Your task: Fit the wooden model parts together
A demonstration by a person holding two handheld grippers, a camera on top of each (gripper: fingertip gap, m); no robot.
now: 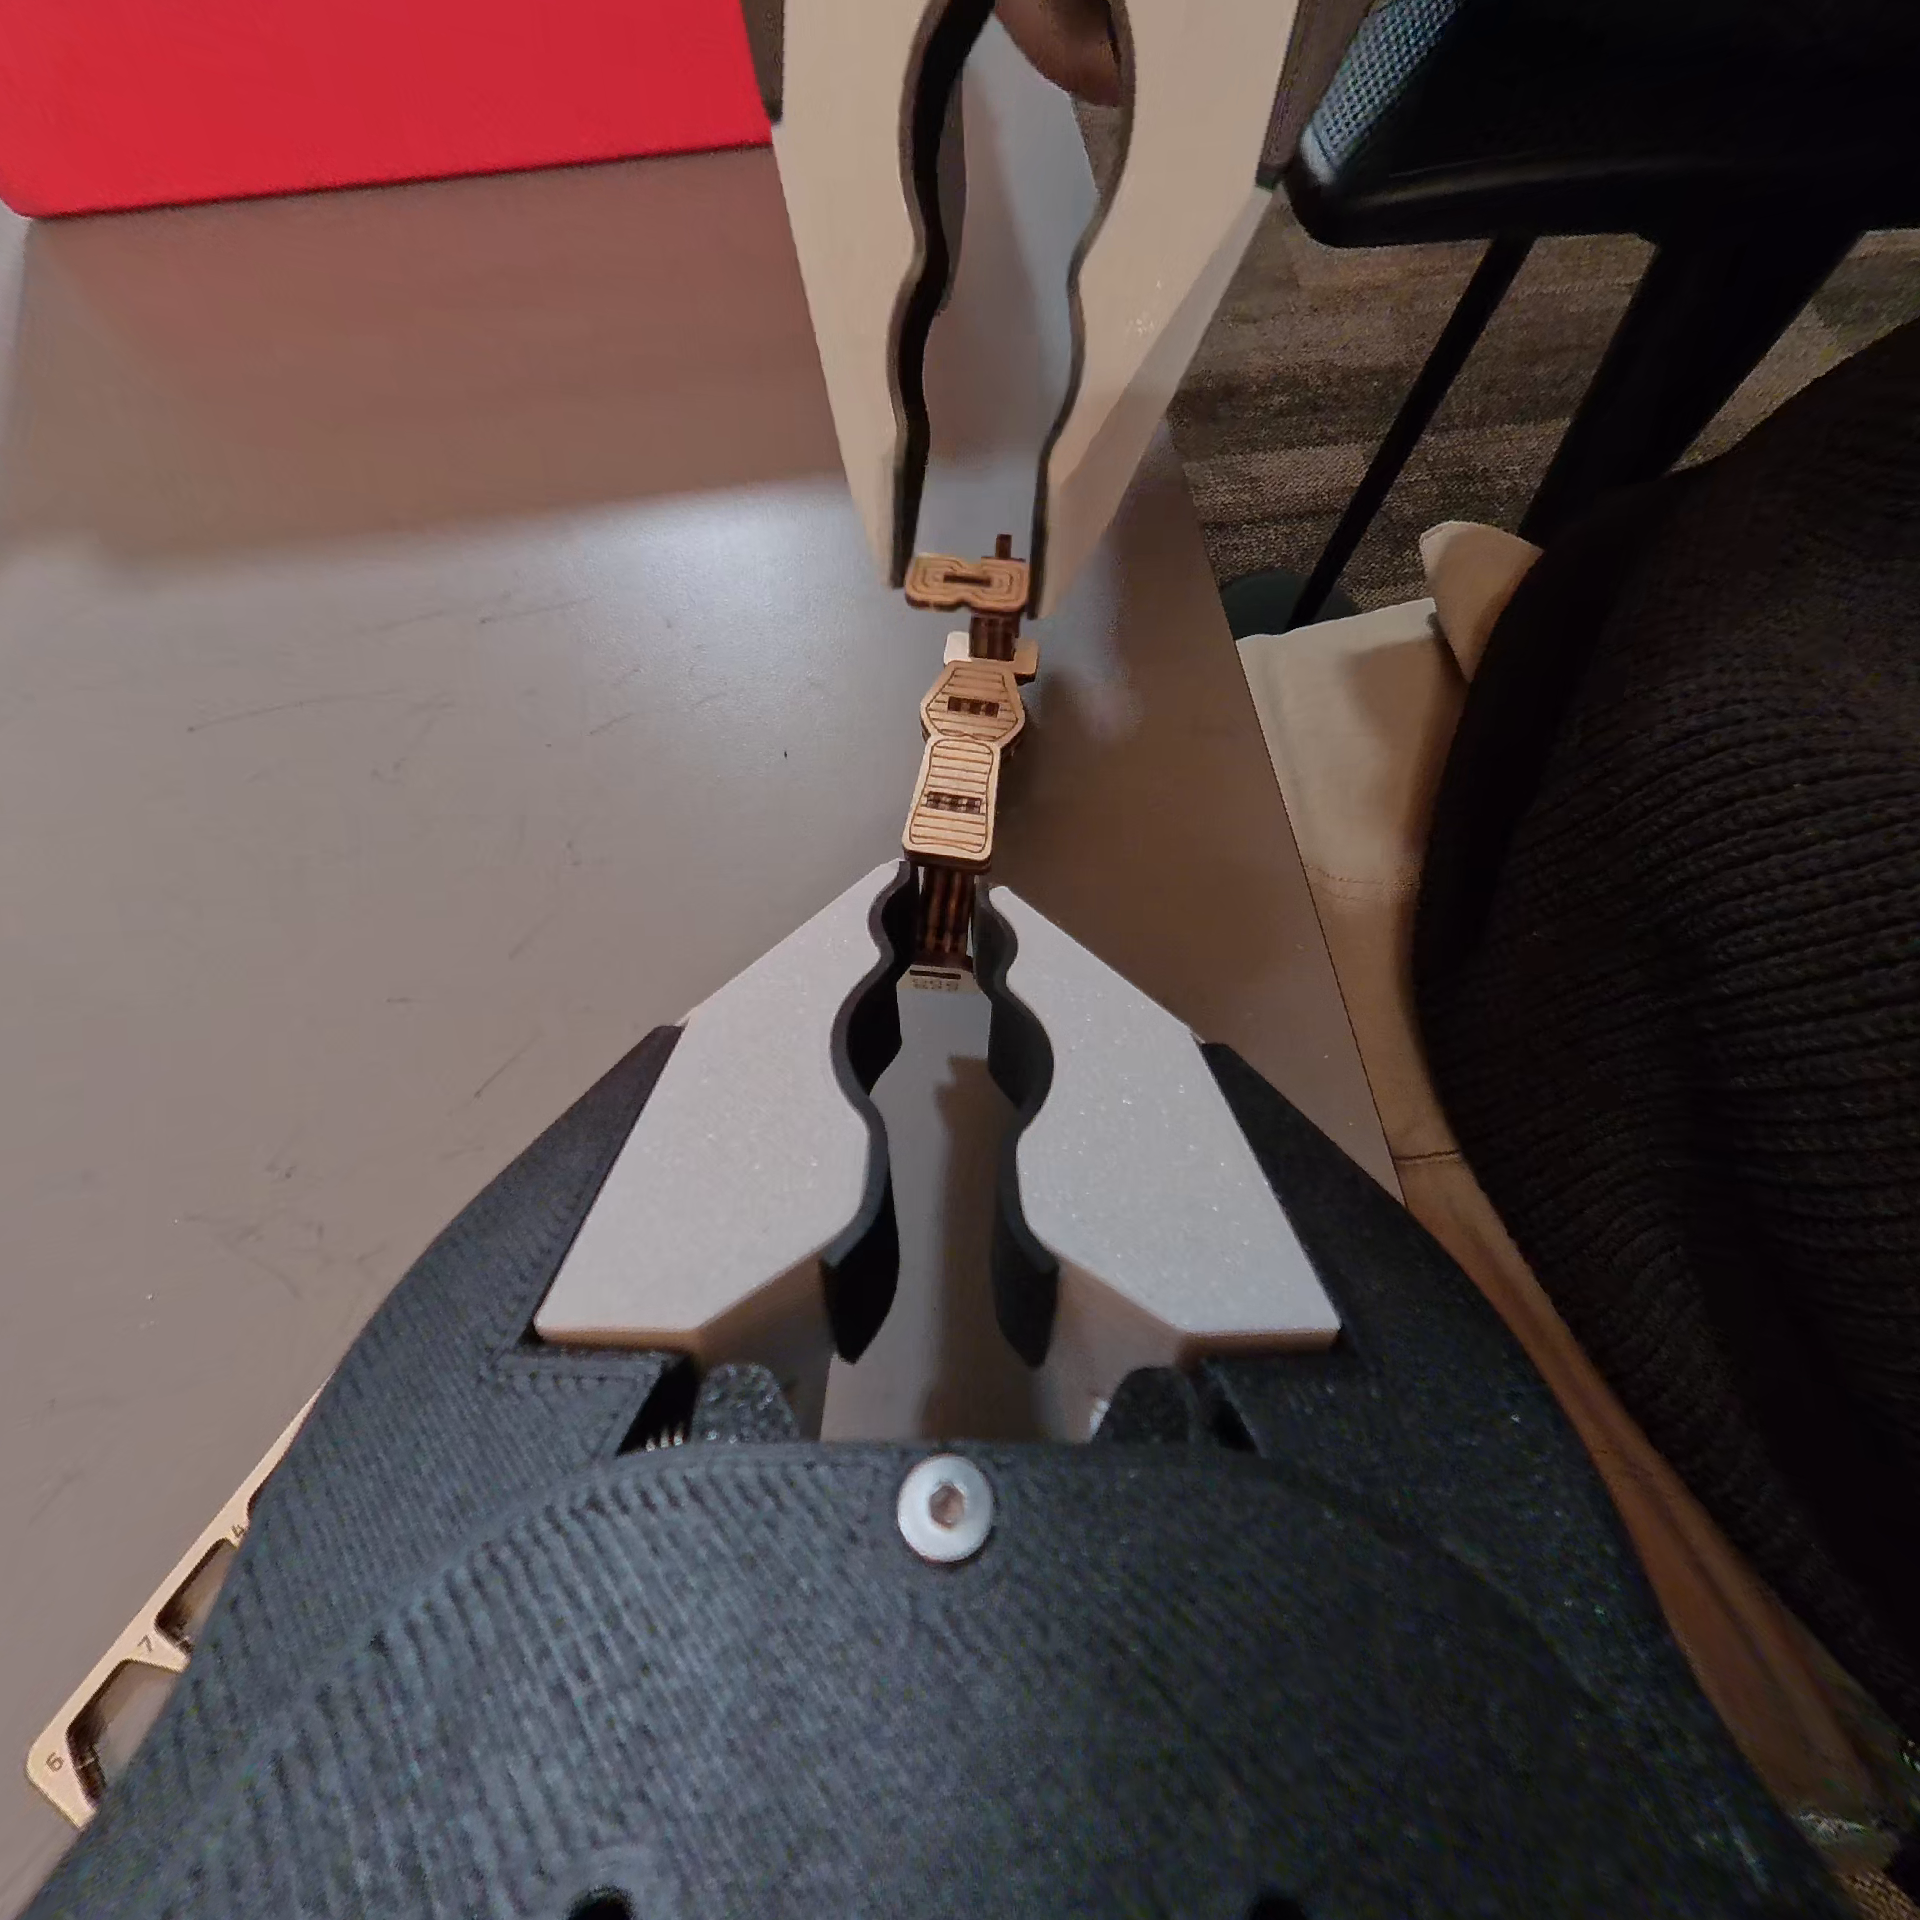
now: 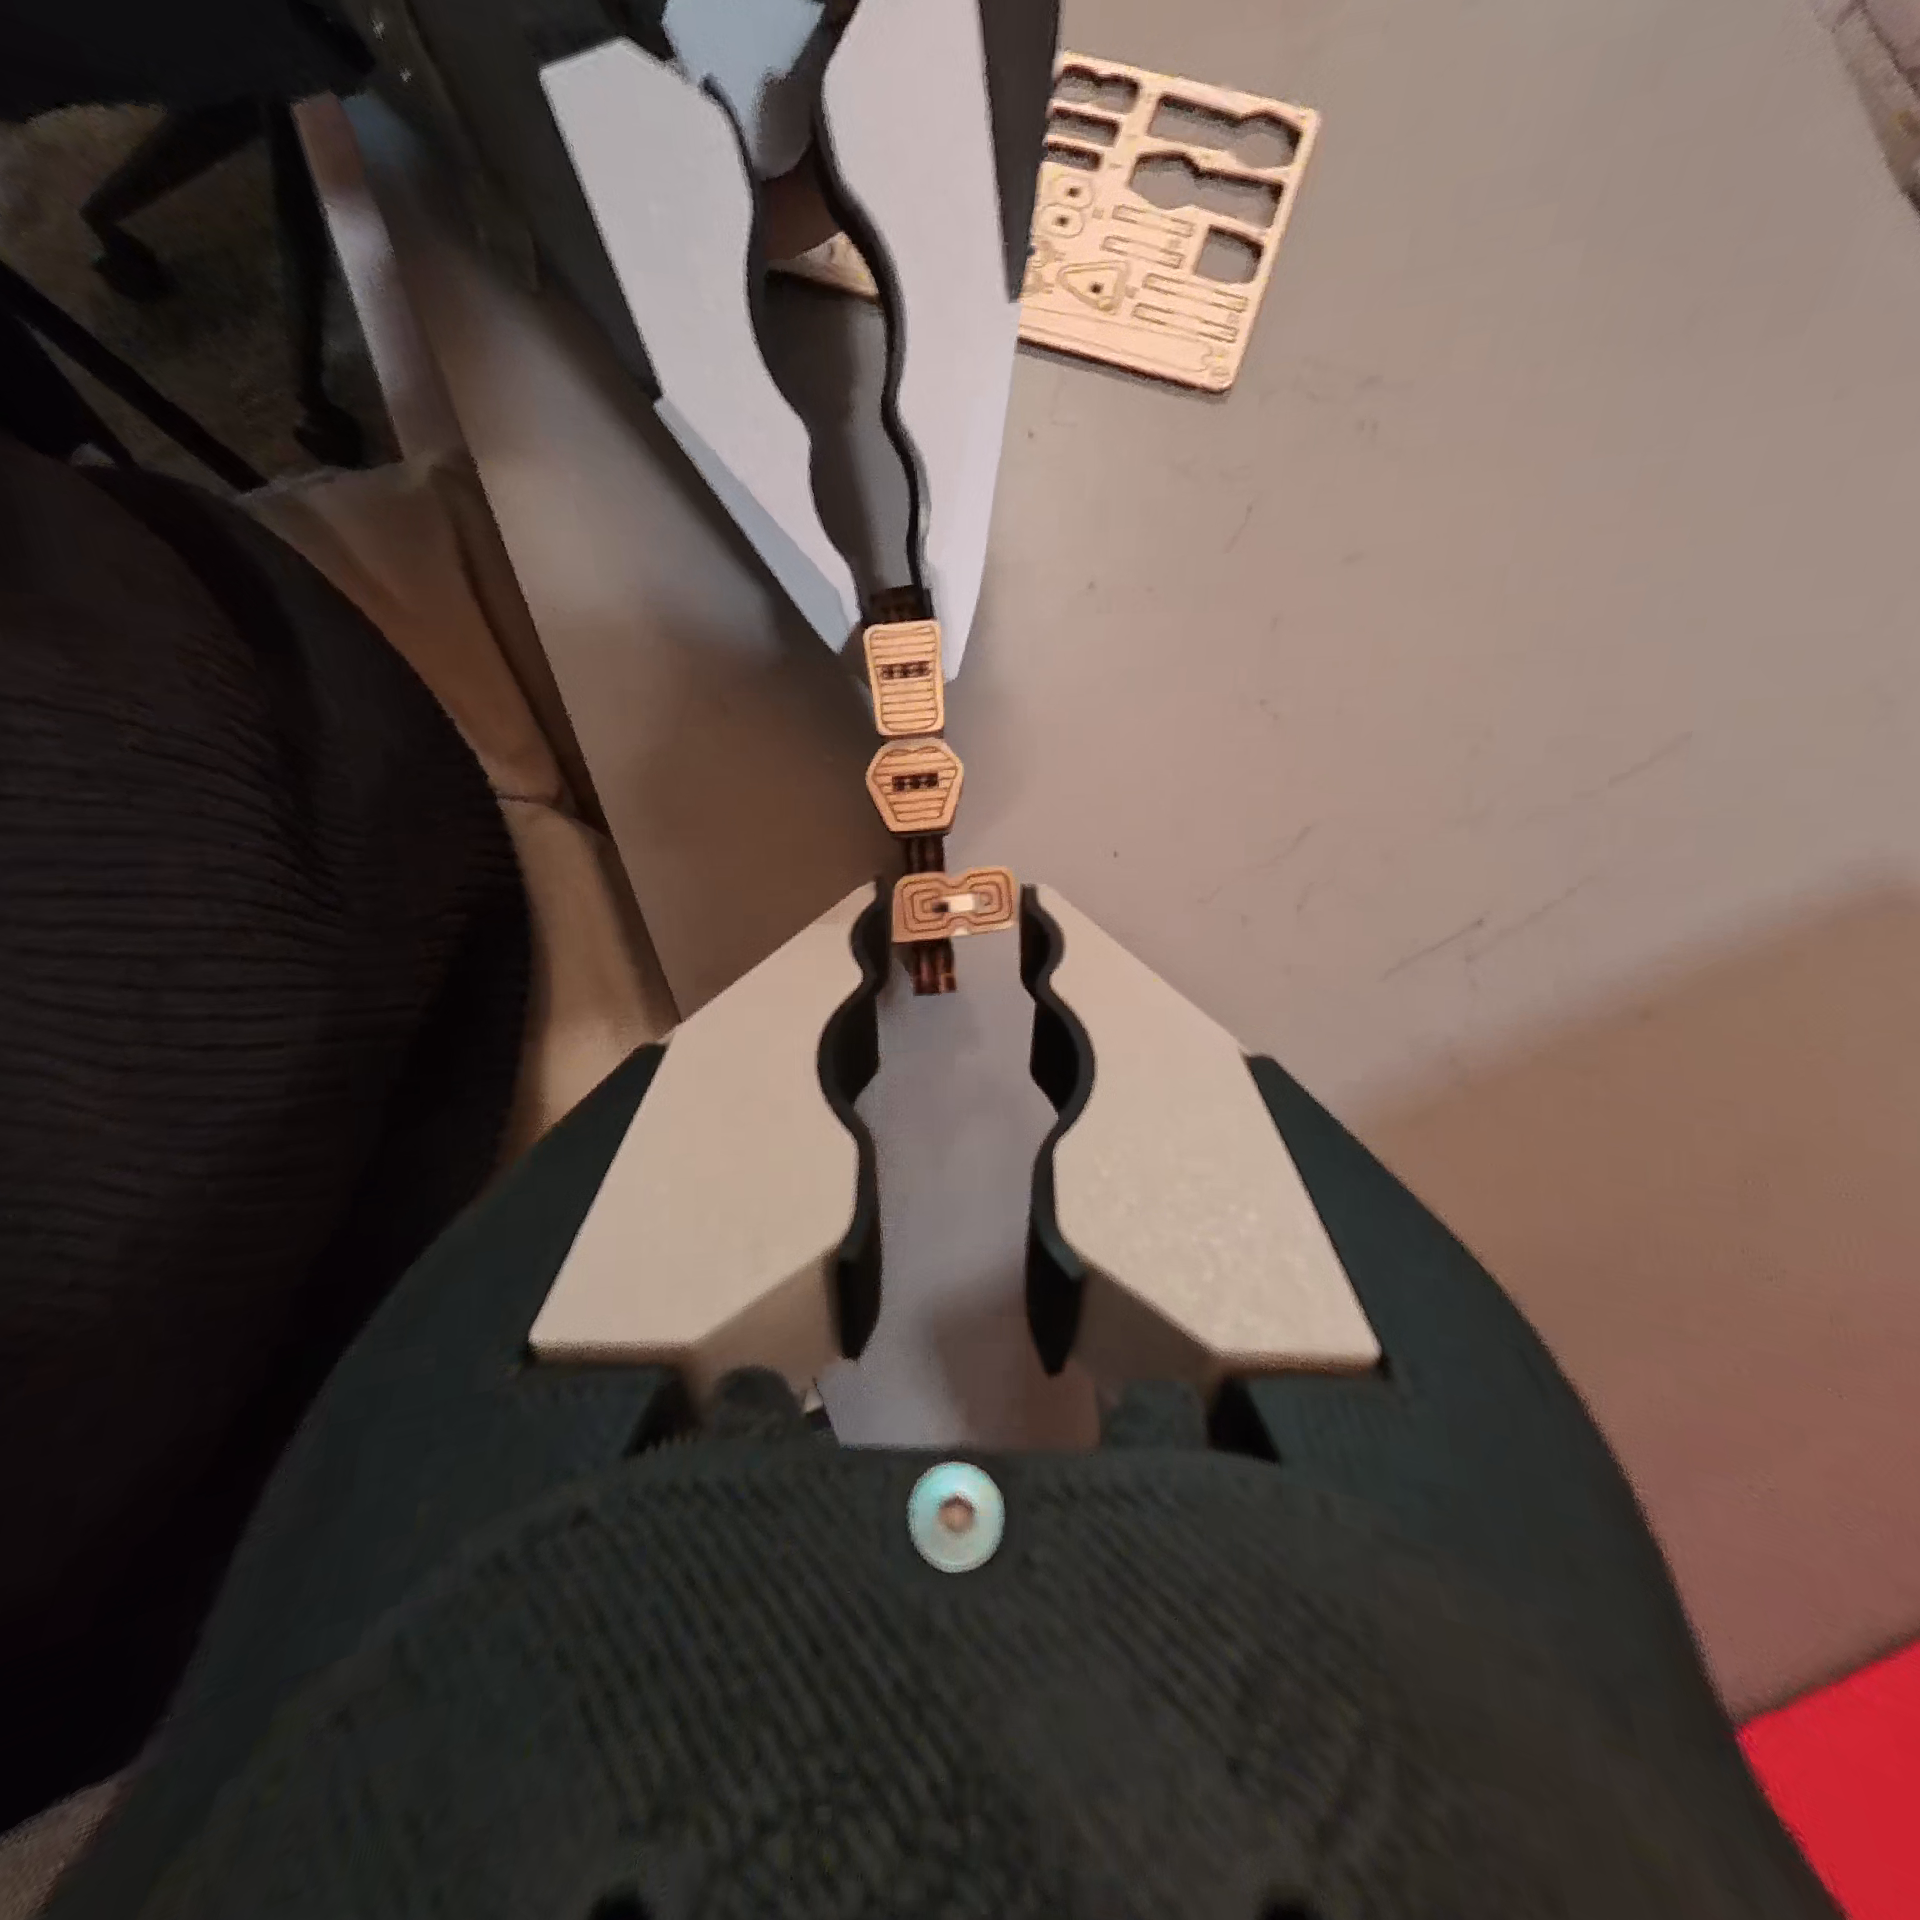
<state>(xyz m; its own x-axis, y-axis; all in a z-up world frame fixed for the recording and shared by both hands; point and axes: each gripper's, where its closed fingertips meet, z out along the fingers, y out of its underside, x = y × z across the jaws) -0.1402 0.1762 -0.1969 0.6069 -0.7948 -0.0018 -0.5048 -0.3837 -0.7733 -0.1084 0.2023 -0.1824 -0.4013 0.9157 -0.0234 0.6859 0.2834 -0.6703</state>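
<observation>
The left gripper [image 1: 943, 914] has its fingers closed on the near end of the spine [image 1: 948, 920], a stack of thin dark-edged wooden strips. The right gripper [image 2: 958, 909] has its fingers pinched on a small engraved plate [image 2: 954, 906] at the opposite end of the same spine. The two grippers face each other tip to tip, and the model hangs between them above the counter [image 1: 416, 727], close to its edge.

Two plates are already seated on the spine: a rectangular plate [image 1: 954, 805] next to the left fingers and a hexagonal plate [image 1: 974, 707] beyond it. The plate in the right fingers sits level with the spine tip, and a tab appears inside its slot. Whether it is fully seated cannot be told.

The step in hand appears to be pressing this third plate onto the spine. The next move likely calls for a straight push along the spine axis, slot kept square to the tabs, while the left gripper holds firm. Tilt could jam or snap the thin wood.

A parts sheet [image 2: 1169, 223] with emptied cut-outs lies on the counter farther off, and a red box [image 1: 364, 94] stands beyond.
</observation>
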